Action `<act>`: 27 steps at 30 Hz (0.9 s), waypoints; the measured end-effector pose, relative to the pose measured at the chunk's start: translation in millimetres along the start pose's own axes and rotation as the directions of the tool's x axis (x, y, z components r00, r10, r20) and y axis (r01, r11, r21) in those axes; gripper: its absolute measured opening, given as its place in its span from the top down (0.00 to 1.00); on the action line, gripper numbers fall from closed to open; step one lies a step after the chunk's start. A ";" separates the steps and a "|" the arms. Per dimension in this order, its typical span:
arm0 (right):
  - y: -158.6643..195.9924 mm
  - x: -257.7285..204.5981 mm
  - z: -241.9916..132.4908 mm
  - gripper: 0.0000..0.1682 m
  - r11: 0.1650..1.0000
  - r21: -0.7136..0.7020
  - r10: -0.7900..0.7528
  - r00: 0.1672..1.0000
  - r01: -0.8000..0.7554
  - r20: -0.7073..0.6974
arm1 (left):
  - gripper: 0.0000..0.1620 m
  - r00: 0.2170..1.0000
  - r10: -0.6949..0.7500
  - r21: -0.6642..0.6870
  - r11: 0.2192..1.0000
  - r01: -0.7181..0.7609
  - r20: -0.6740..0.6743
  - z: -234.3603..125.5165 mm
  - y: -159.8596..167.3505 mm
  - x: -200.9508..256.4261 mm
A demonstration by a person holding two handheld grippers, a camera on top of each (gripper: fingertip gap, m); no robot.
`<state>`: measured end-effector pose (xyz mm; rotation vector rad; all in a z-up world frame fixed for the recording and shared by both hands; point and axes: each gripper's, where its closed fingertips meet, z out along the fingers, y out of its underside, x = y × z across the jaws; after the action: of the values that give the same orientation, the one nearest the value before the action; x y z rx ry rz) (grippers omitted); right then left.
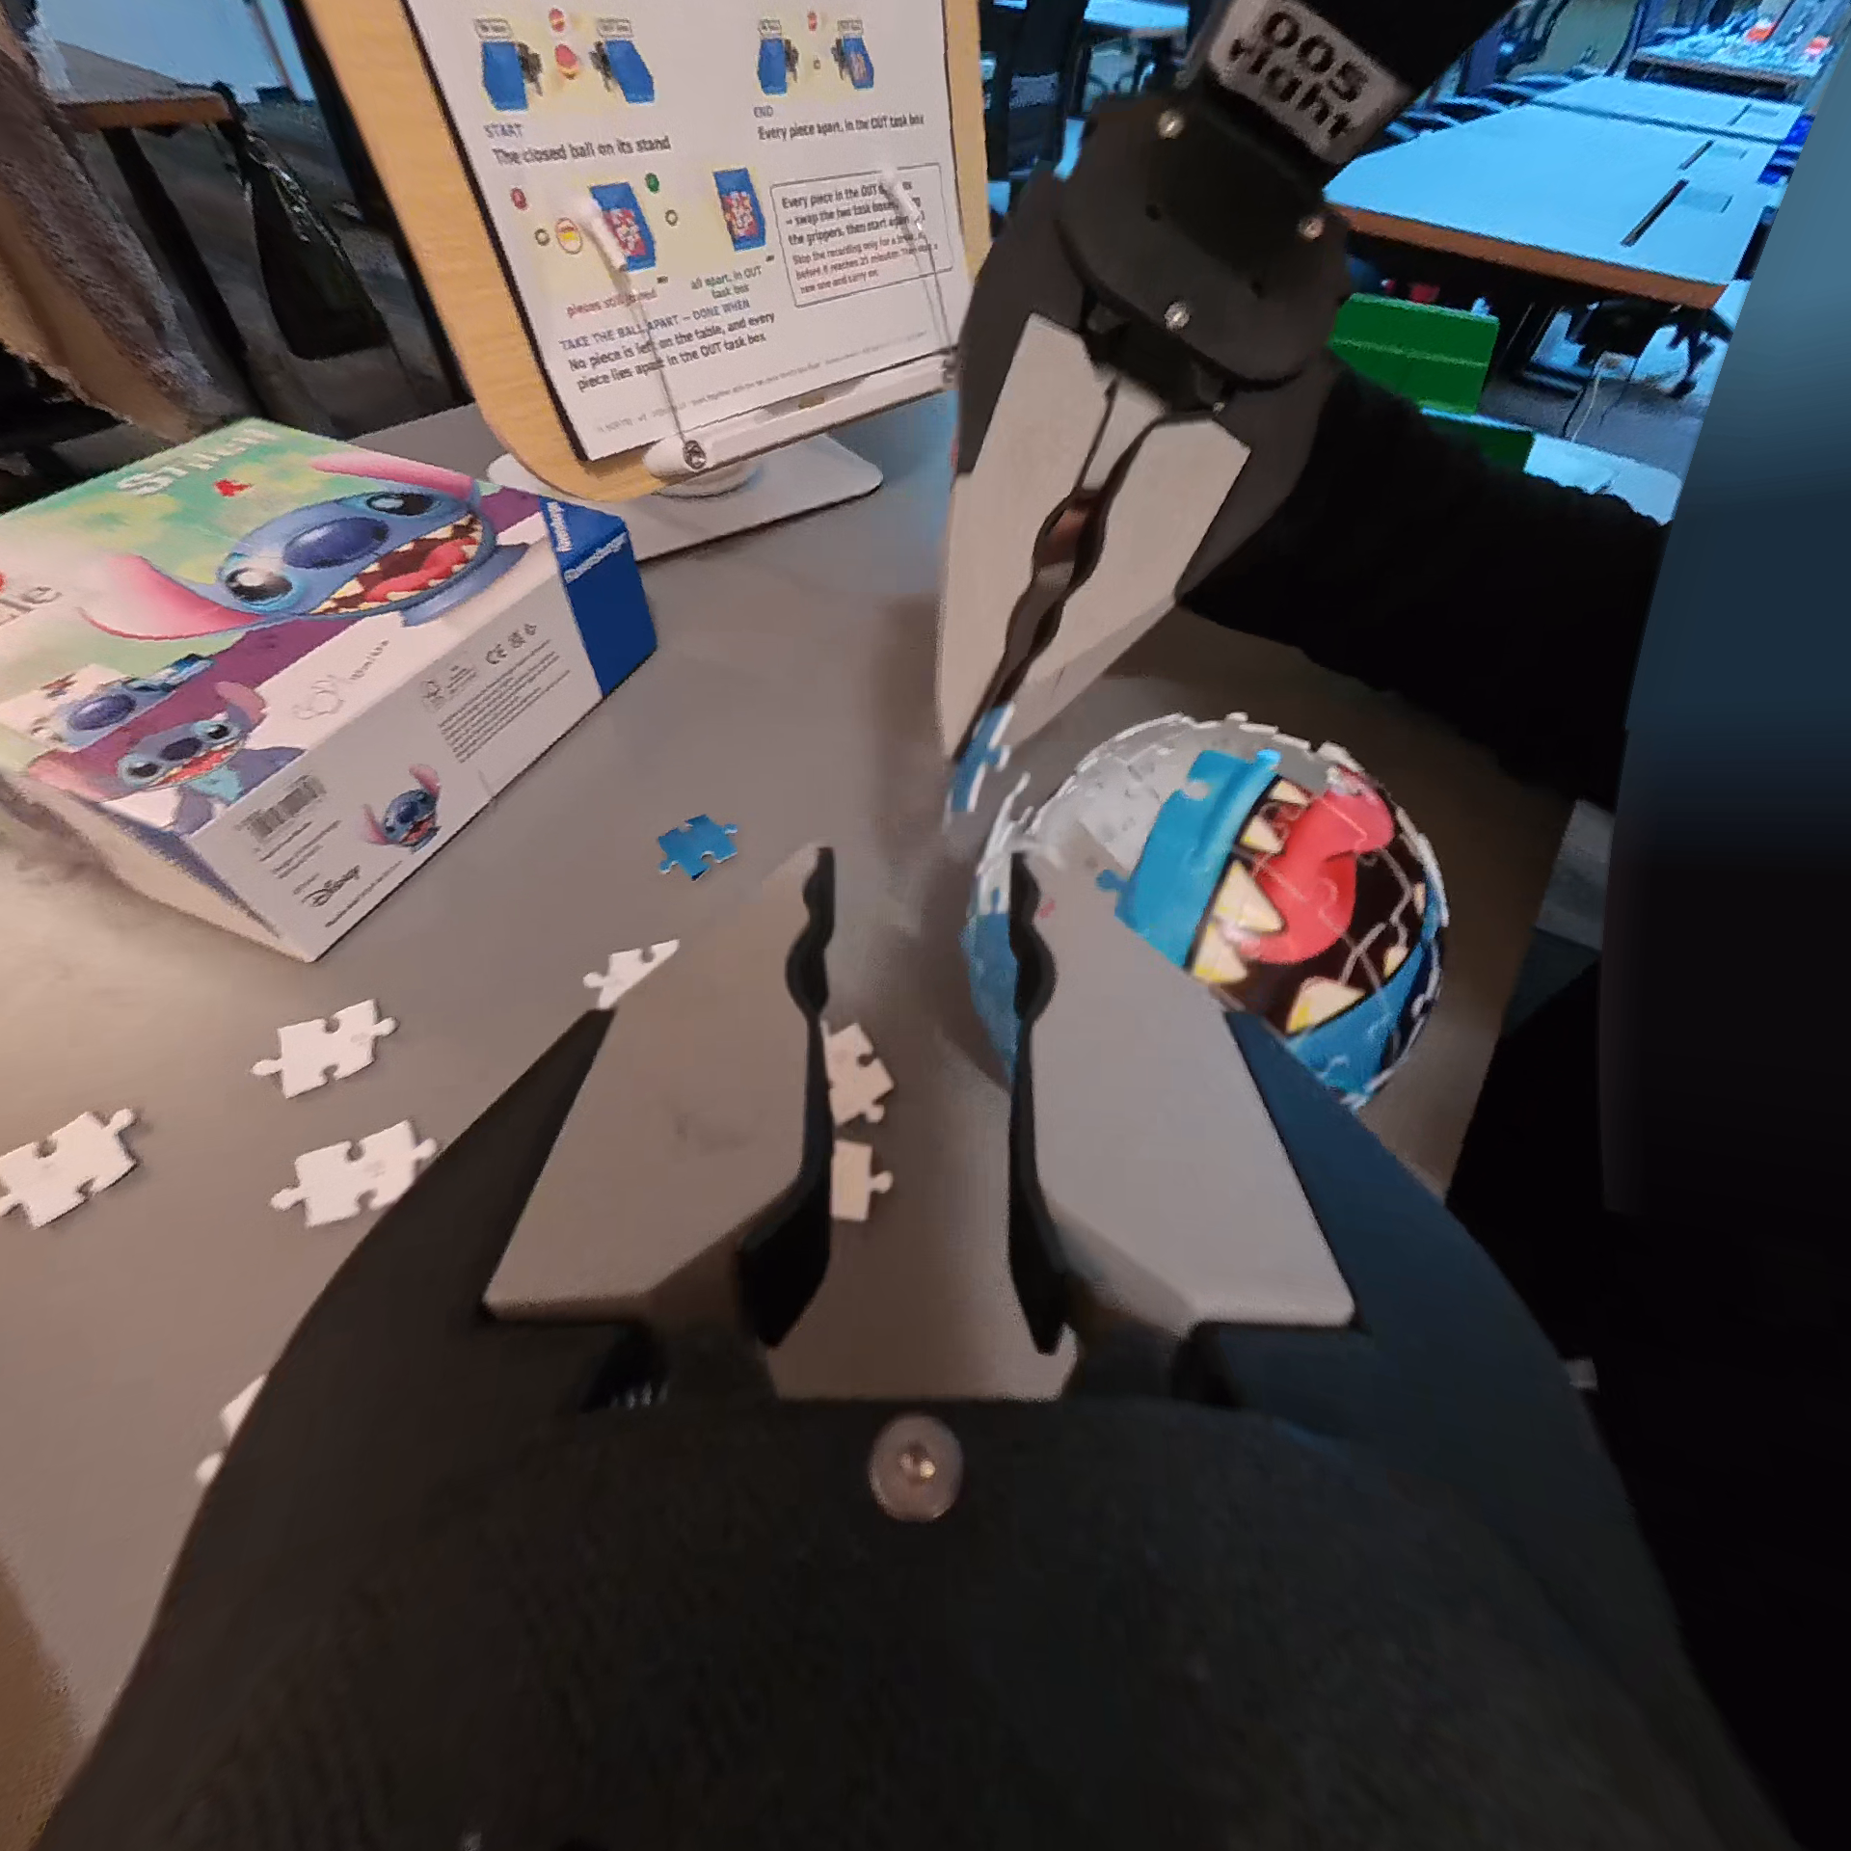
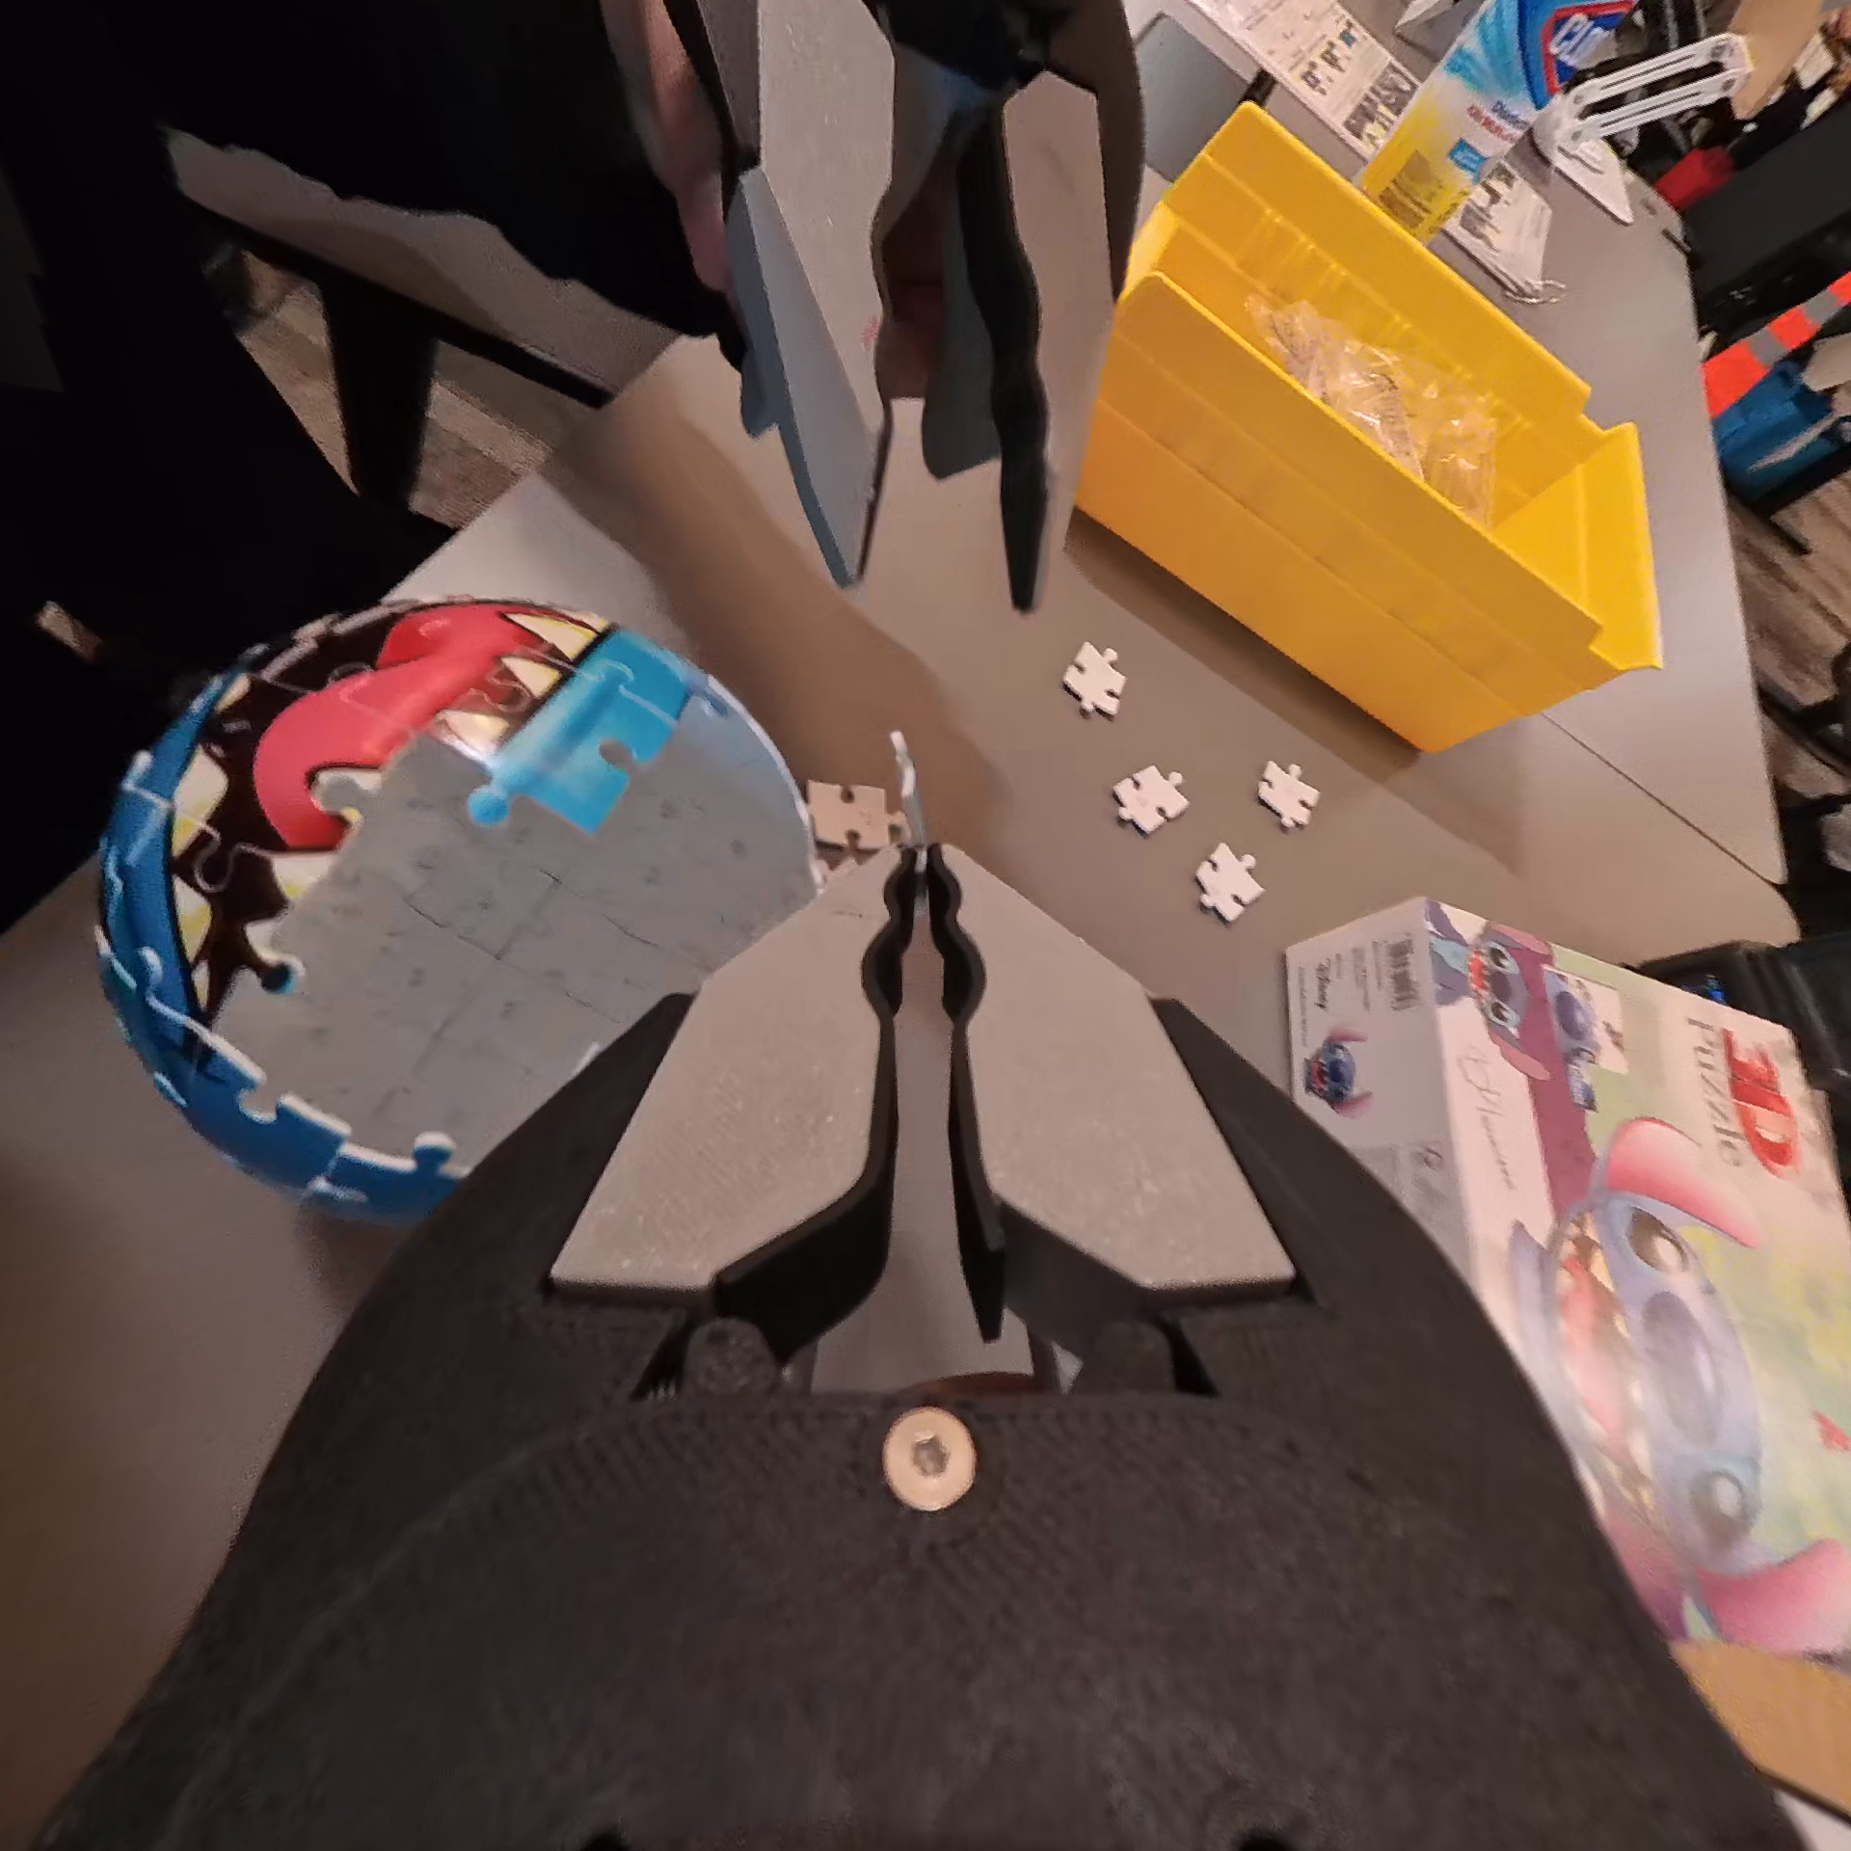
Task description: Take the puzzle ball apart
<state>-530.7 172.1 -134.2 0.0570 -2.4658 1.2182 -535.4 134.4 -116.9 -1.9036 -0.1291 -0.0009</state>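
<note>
The puzzle ball (image 1: 1292, 901) lies on the grey table as an open shell, printed blue with a red tongue and teeth, its grey inside showing in the right wrist view (image 2: 481, 901). My right gripper (image 2: 916, 863) is shut on one puzzle piece (image 2: 906, 791), seen edge-on just right of the ball's broken rim. In the left wrist view the right gripper (image 1: 970, 739) comes down from above with the blue piece (image 1: 990, 756) at its tips. My left gripper (image 1: 921, 876) is open and empty, just left of the ball and a little above the table; it also shows in the right wrist view (image 2: 937, 591).
Loose pieces lie on the table: one blue (image 1: 698, 846), several white (image 1: 326, 1047) (image 2: 1152, 796). The puzzle's box (image 1: 300, 681) (image 2: 1603, 1202) lies beside them. A yellow bin (image 2: 1563, 591) holds a clear bag. An instruction sheet on a stand (image 1: 701, 200) is at the back. The grippers' ends are close to 5 cm from one another.
</note>
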 end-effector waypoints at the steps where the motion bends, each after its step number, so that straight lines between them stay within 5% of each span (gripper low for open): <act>1: 2.7 2.9 -3.7 1.00 1.000 -0.010 -0.005 1.000 0.005 -0.017 | 0.76 1.000 0.010 -0.003 1.000 -0.010 0.007 -3.8 3.3 -3.8; 6: 49.0 20.4 -24.3 1.00 0.991 -0.107 0.068 0.987 -0.084 -0.147 | 0.59 0.984 0.074 -0.058 0.995 -0.084 -0.163 -11.6 39.2 6.8; 12: 131.7 3.3 -34.5 1.00 0.934 -0.279 0.147 0.952 -0.222 -0.267 | 0.53 0.944 -0.035 -0.030 0.999 0.026 -0.327 -13.1 53.6 21.3; 16: 147.4 -20.5 -26.9 1.00 0.924 -0.266 0.205 0.943 -0.276 -0.264 | 0.52 0.923 -0.052 -0.022 0.999 0.047 -0.380 -6.1 58.4 32.8; 23: 138.3 -43.8 -32.4 0.72 0.885 -0.140 0.412 0.887 -0.444 -0.209 | 0.51 0.919 0.032 -0.078 0.995 -0.068 -0.393 9.9 71.9 45.7; 27: 84.9 -70.5 -41.6 0.51 0.841 0.083 0.537 0.843 -0.534 -0.015 | 0.51 0.915 0.047 -0.095 0.991 -0.092 -0.401 14.4 74.0 51.6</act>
<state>-469.5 247.6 -200.9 -0.6787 -2.4785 1.5086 -478.4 128.6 -188.1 -1.9796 0.2209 -0.3539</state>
